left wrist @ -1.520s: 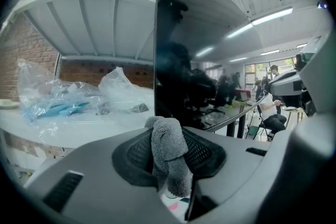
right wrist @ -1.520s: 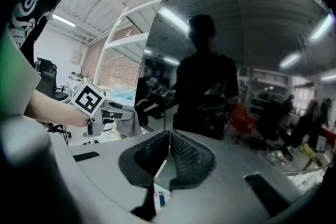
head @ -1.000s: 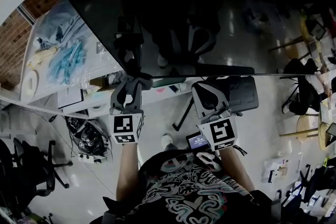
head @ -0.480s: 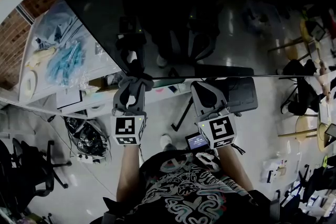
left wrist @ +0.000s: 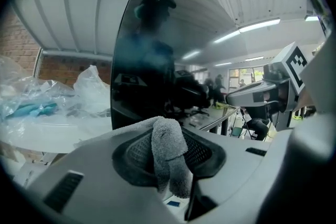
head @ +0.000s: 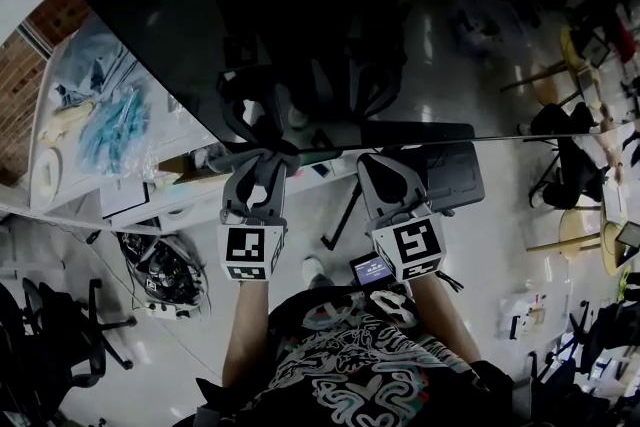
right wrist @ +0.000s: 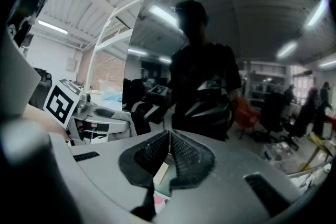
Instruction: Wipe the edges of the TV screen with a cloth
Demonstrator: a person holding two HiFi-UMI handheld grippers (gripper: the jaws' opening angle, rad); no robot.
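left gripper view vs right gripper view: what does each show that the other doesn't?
Only the left gripper view: the left gripper with its jaws clamped on the gray cloth, seen head-on, and the plastic bags up close. Only the right gripper view: the right gripper with its jaws shut together, nothing between them. Both: the dark TV screen with the person's reflection, and the other gripper's marker cube.

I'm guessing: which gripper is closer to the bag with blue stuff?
Left. The left gripper is right of the bag; the right gripper is farther right still.
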